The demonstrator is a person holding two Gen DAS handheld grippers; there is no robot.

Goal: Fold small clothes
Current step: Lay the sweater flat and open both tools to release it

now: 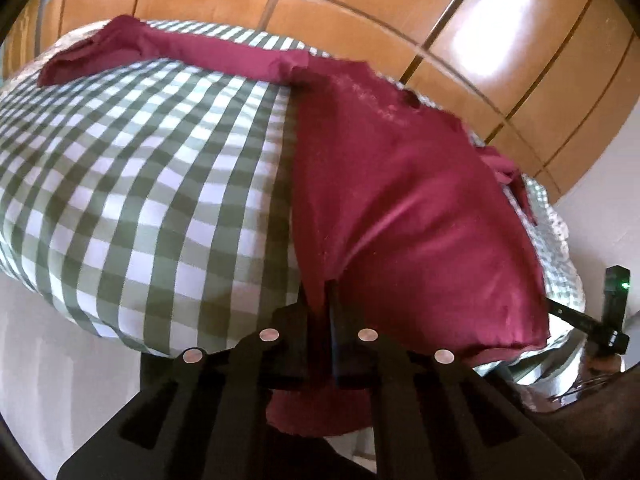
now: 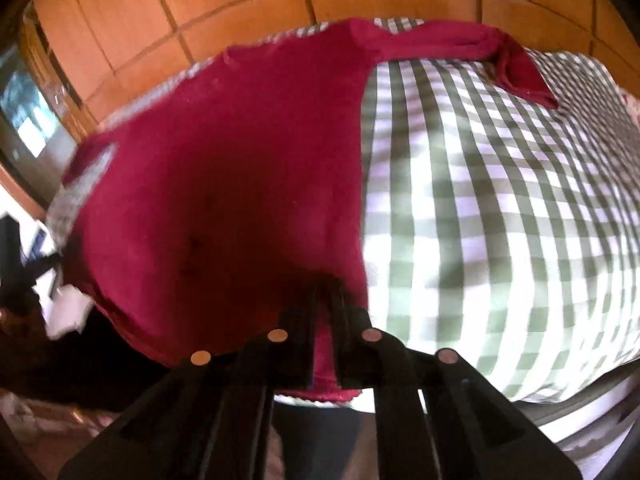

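Maroon knit fabric, one small long-sleeved top (image 1: 400, 200), lay spread on a green-and-white checked cloth (image 1: 140, 200) covering what looked like a bed or padded surface; which, I could not tell. Orange-brown wooden panelled doors (image 1: 480, 40) stood behind it.

Left gripper (image 1: 324, 320), black, two fingers: jaws nearly closed, pinching the near hem of the top at its left corner, with a flap of maroon cloth hanging below the fingers. Right gripper (image 2: 324, 312), same build: jaws narrow, clamped on the hem at the near right corner, the stitched hem edge showing just under them.

Both corners were held at once, probably so the bottom edge could be lifted evenly and carried toward the far collar for a first fold. Gripping at the hem kept the body flat and untwisted.

Count: one top, two grippers, one checked cloth. Two sleeves were visible: one stretched out flat across the far side of the cloth, its cuff near the far edge; the other lay bunched at the opposite side of the top.
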